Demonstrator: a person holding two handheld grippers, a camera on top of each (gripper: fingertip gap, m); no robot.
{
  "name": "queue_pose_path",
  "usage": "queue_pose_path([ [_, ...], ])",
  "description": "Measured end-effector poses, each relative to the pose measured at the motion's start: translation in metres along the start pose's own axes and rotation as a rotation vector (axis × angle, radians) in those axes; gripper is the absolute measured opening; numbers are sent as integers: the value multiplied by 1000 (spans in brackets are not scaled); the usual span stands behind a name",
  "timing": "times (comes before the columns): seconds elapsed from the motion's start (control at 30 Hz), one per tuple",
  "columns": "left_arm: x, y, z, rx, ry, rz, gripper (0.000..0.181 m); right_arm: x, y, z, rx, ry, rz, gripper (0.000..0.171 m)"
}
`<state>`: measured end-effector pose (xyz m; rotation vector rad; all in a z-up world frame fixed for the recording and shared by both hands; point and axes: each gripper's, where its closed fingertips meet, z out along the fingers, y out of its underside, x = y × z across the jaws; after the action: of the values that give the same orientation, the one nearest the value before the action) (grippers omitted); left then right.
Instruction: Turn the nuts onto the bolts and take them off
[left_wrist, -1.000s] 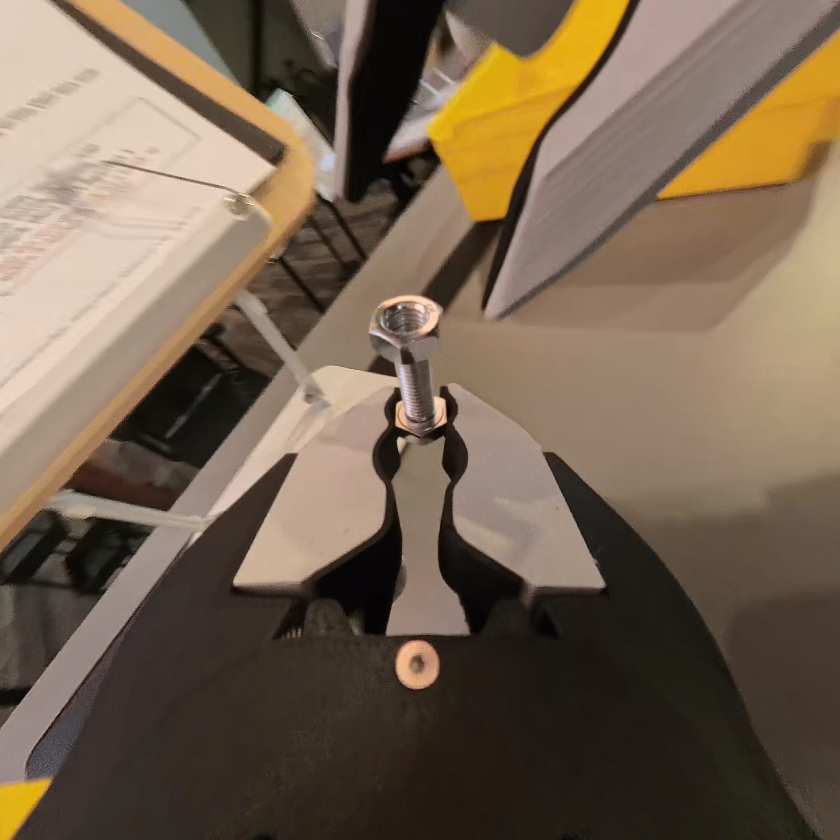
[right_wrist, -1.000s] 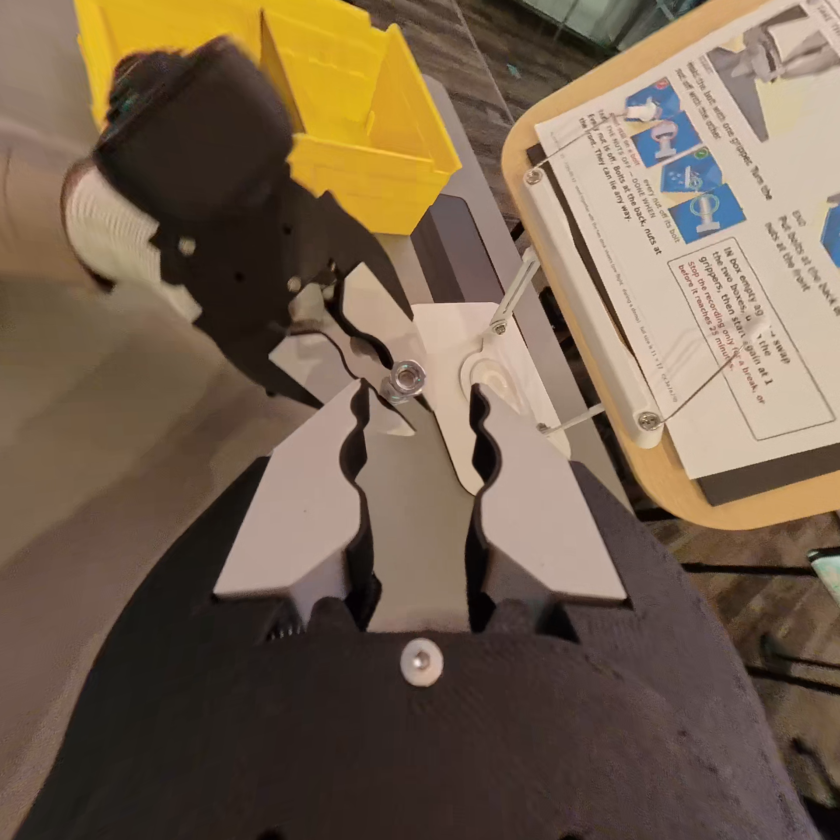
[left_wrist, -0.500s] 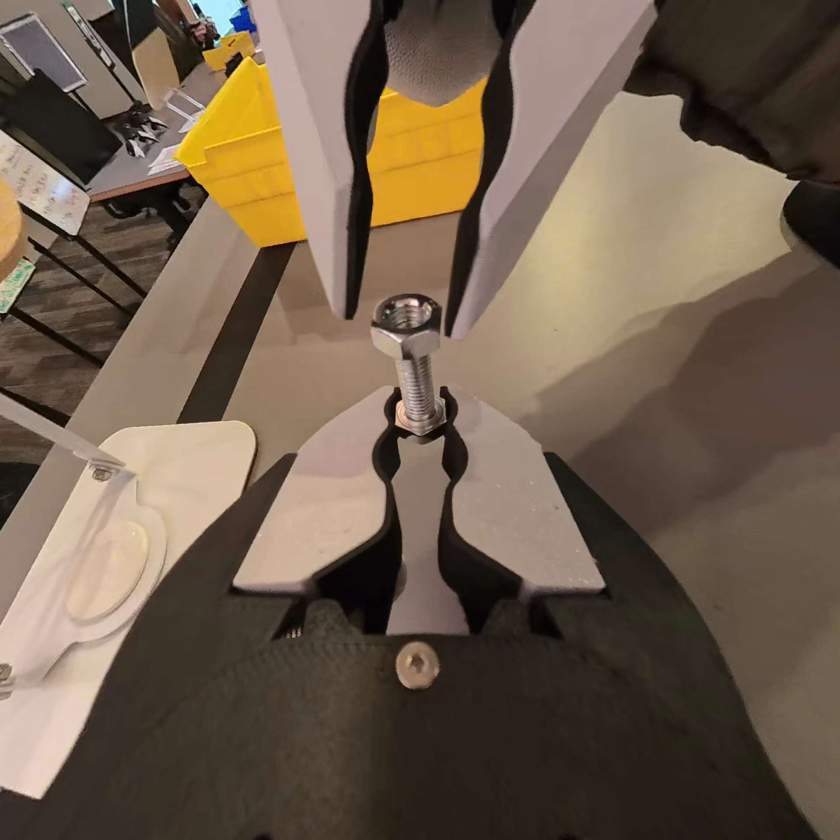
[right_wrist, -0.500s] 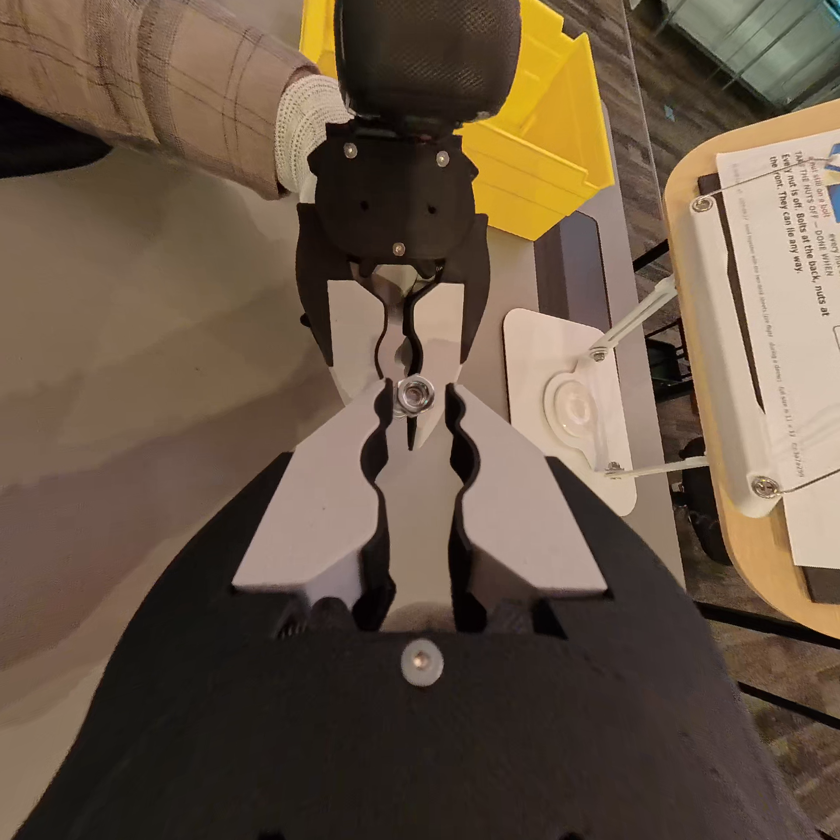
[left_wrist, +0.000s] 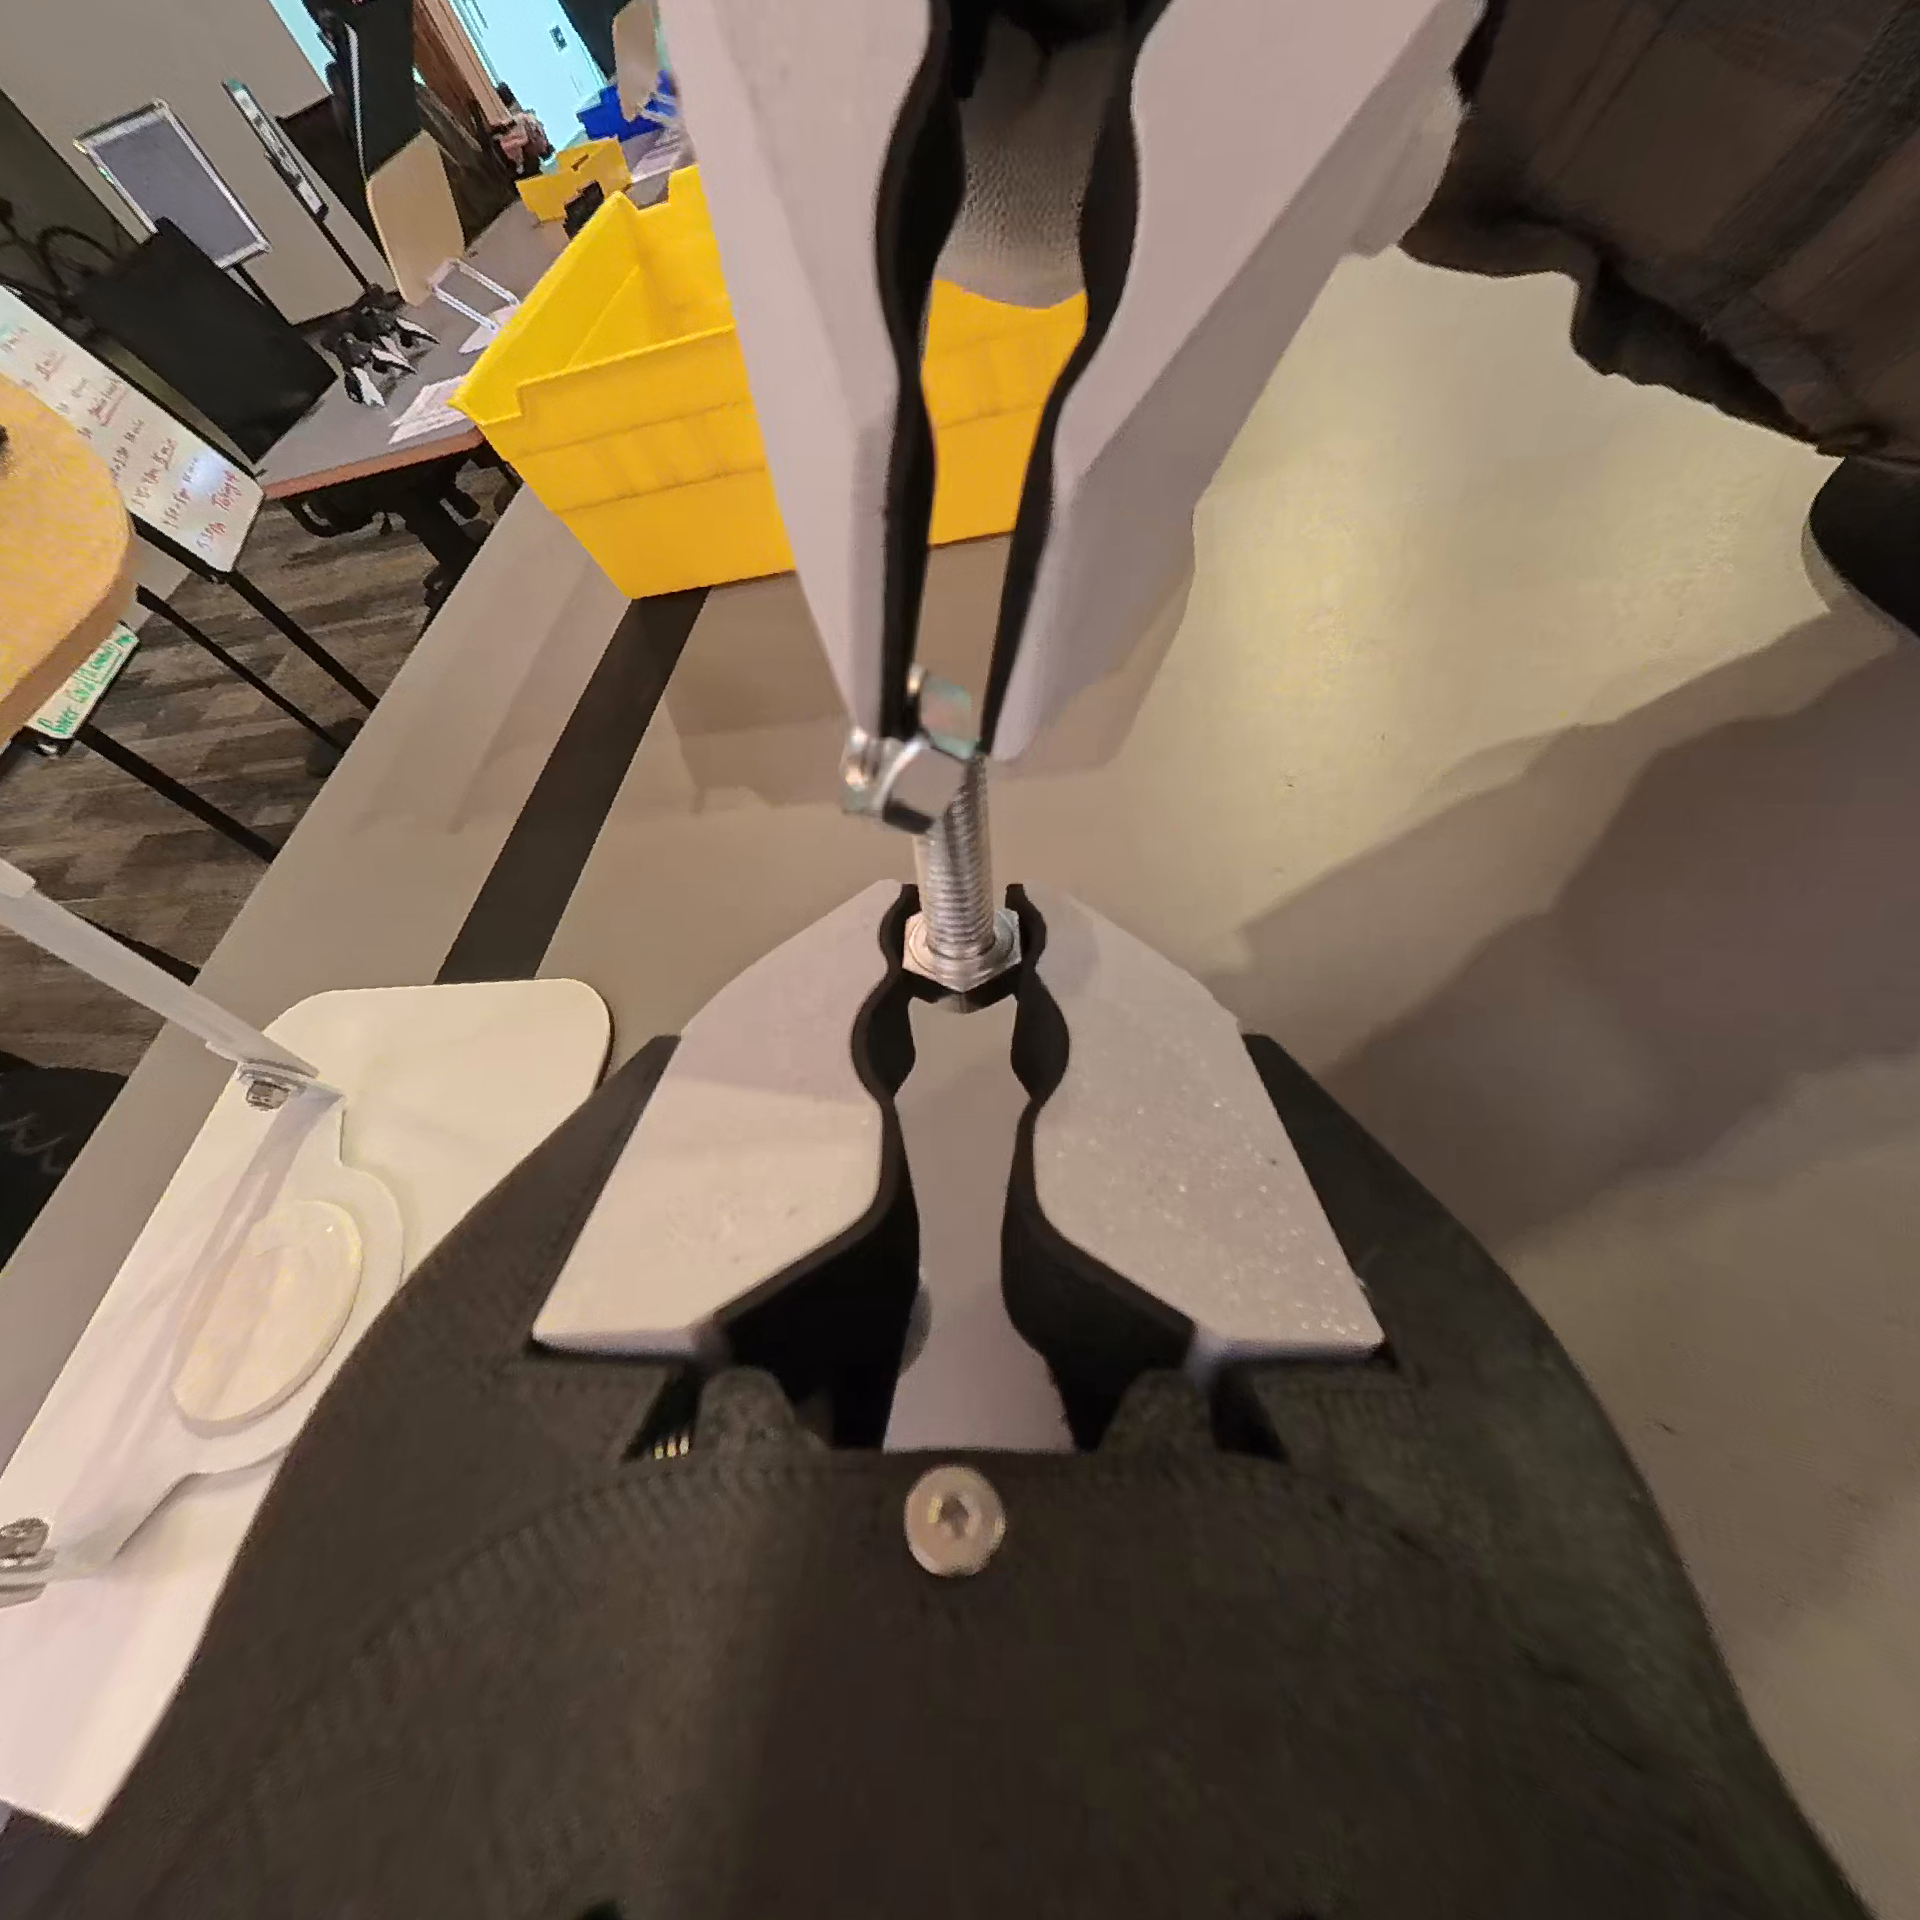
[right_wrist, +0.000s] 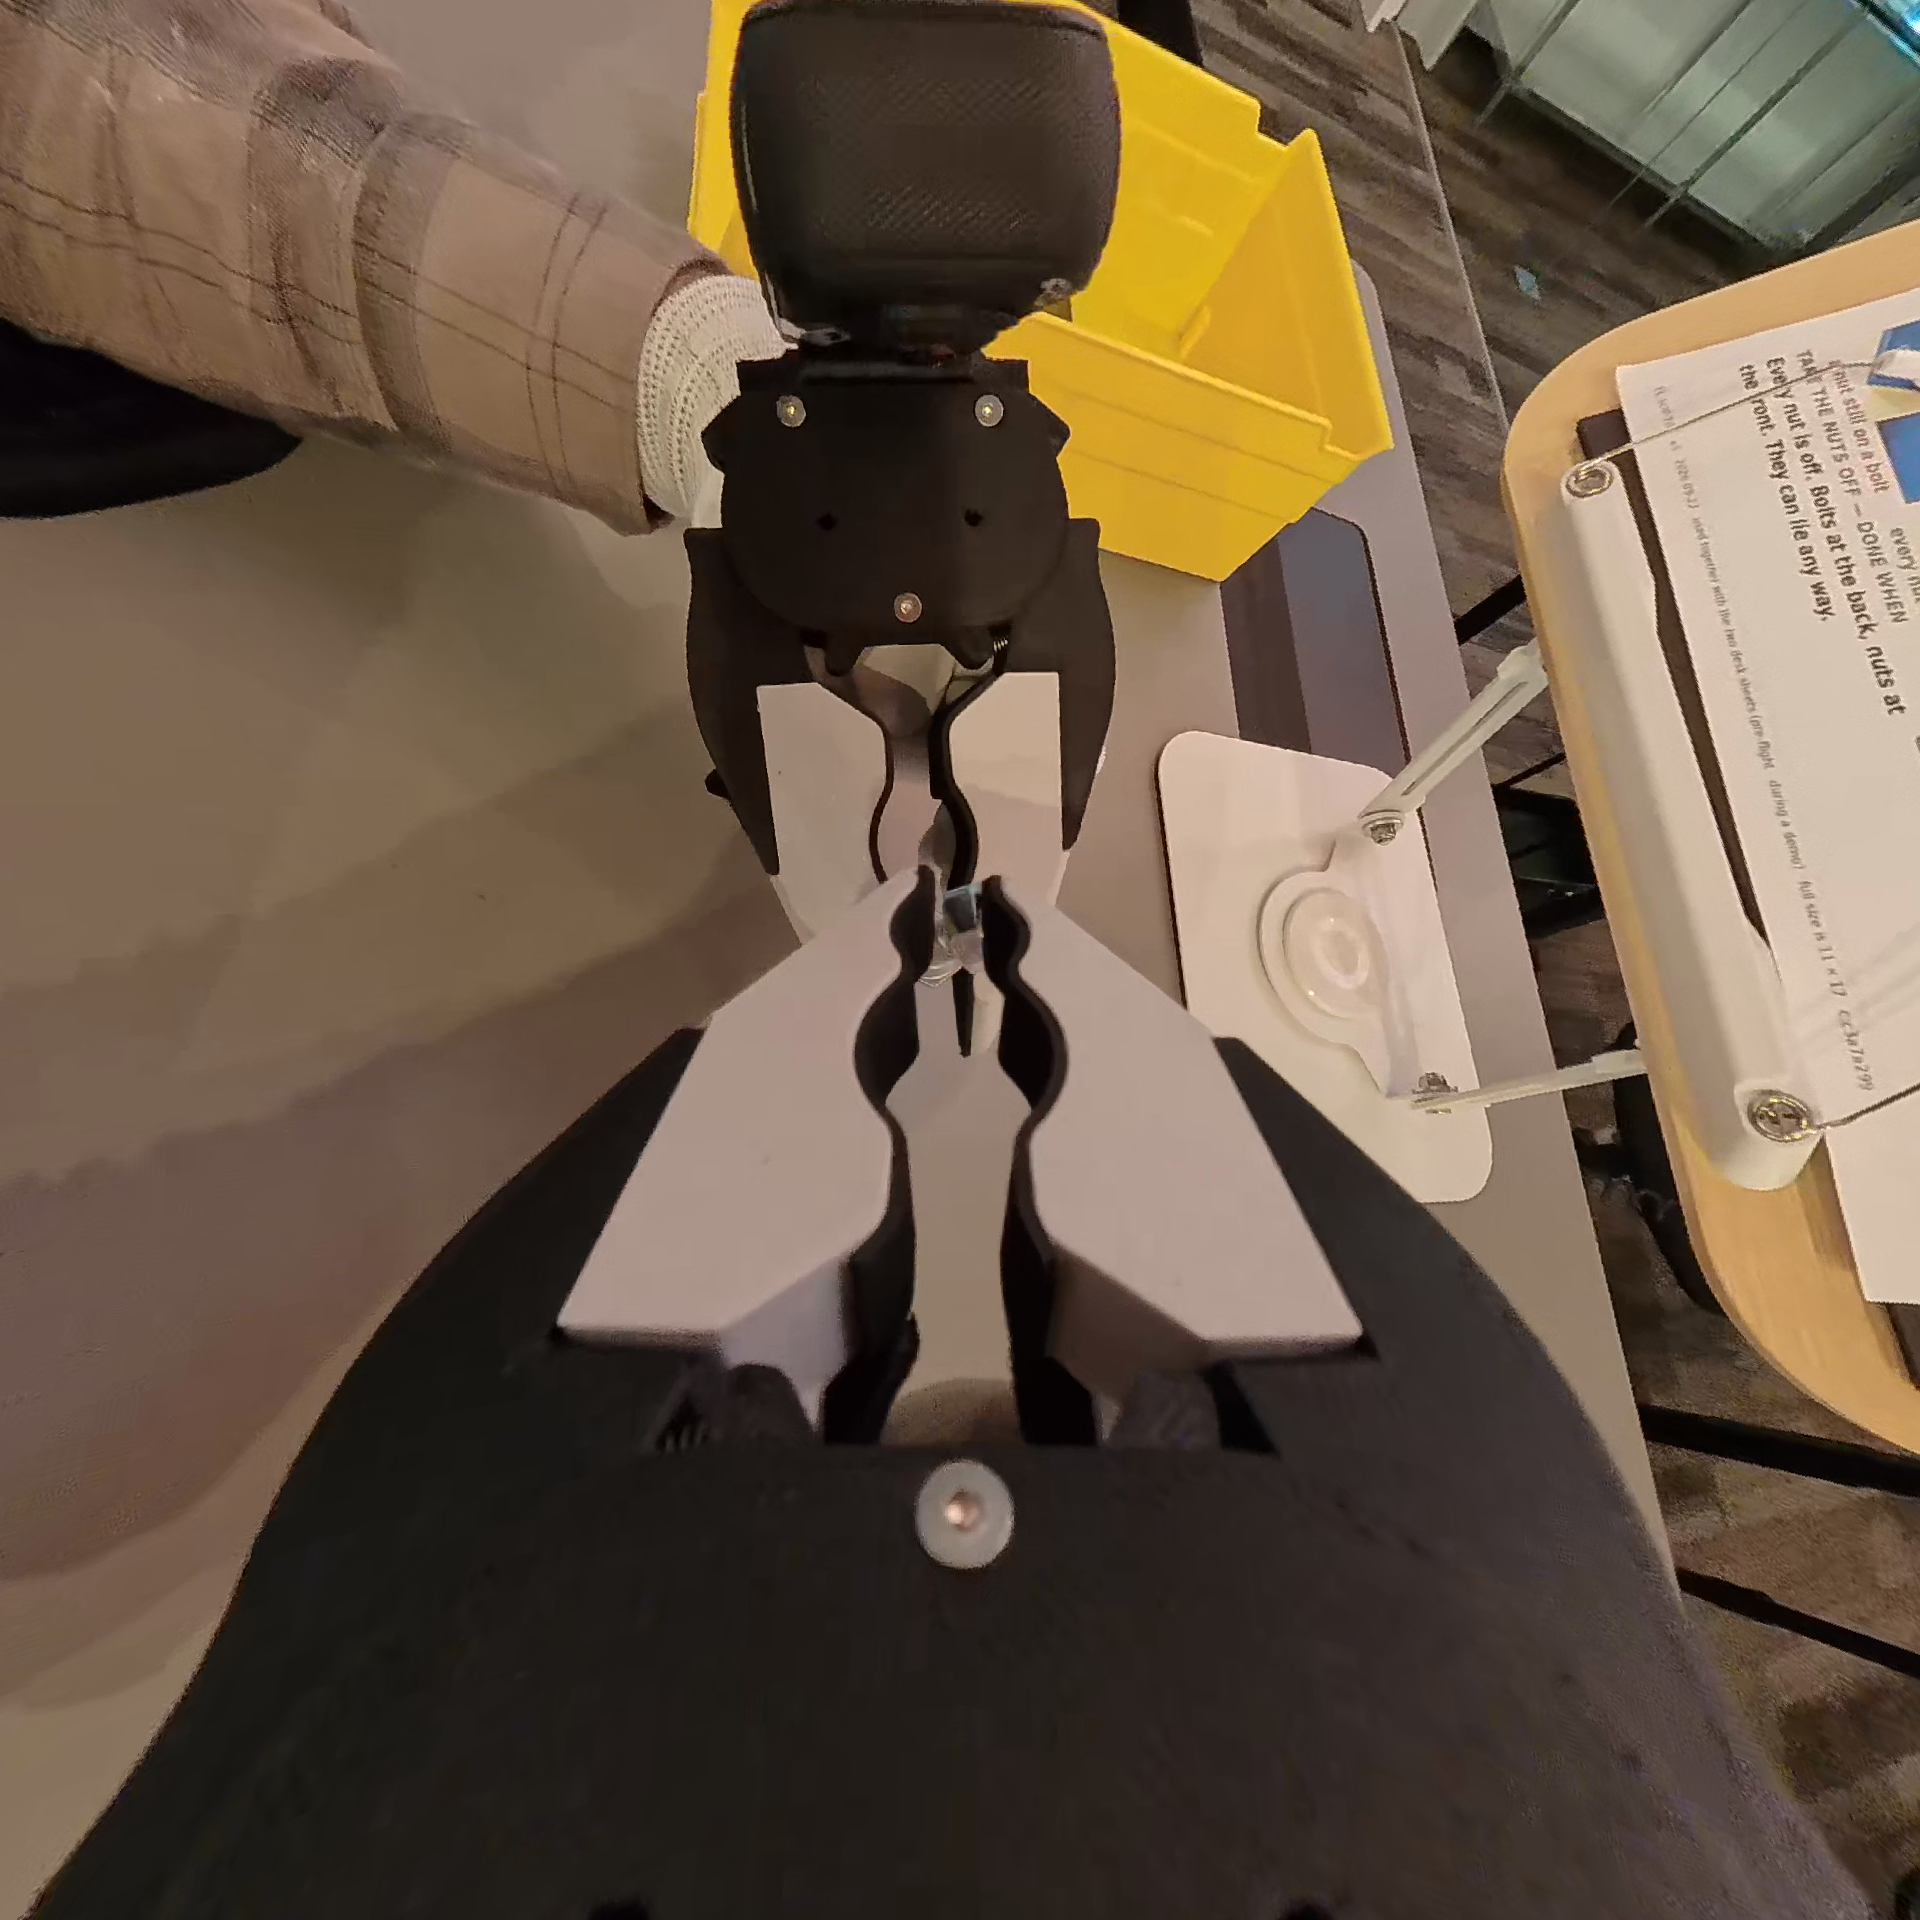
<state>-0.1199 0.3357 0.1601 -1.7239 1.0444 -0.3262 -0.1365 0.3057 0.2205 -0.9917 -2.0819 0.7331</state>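
Note:
My left gripper (left_wrist: 958, 914) is shut on the hex head of a steel bolt (left_wrist: 951, 883), whose threaded shank points away from the camera. A steel nut (left_wrist: 902, 788) sits tilted at the far end of the shank. My right gripper (left_wrist: 935, 727) comes from the opposite side and its fingertips pinch the nut. In the right wrist view the right gripper (right_wrist: 958, 902) is shut on the nut (right_wrist: 958, 930). The left gripper (right_wrist: 930, 868) faces it just beyond, and the bolt is hidden there.
A yellow bin (left_wrist: 644, 447) (right_wrist: 1226, 395) stands at the table's far edge. A white base plate (left_wrist: 416, 1049) (right_wrist: 1247, 831) lies beside the grippers and carries a wooden board with a printed sheet (right_wrist: 1766, 727). A plaid sleeve (right_wrist: 364, 260) holds the left gripper over the beige table (left_wrist: 1455, 727). Some 6 cm of space lies between my two pairs of fingers.
The right gripper swung in line with the bolt, moved onto its end and closed on the nut. The nut now sits tilted. The left gripper kept its hold.

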Motion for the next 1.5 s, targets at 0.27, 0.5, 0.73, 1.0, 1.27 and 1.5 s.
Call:
queue_pose_path([
  [0.27, -1, -3, -2, 12, -5, 0, 15, -3, -2, 0, 7, -12, -3, 4],
  [0.5, -3, -8, -3, 36, -14, -7, 15, -1, -4, -4, 36, -11, 7, 5],
  [0.73, -3, -13, -5, 69, -15, -16, 15, 0, -8, -7, 61, -4, 2, 6],
  [1.0, -5, -21, -8, 115, -15, -35, 15, 3, -10, -12, 82, 12, 5, 7],
  [1.27, -3, -22, -8, 122, -7, -42, 15, 2, -10, -12, 83, 12, 2, 7],
  [1.5, -2, -24, -8, 138, 15, -80, 15, 4, -10, -12, 62, 31, -18, 7],
])
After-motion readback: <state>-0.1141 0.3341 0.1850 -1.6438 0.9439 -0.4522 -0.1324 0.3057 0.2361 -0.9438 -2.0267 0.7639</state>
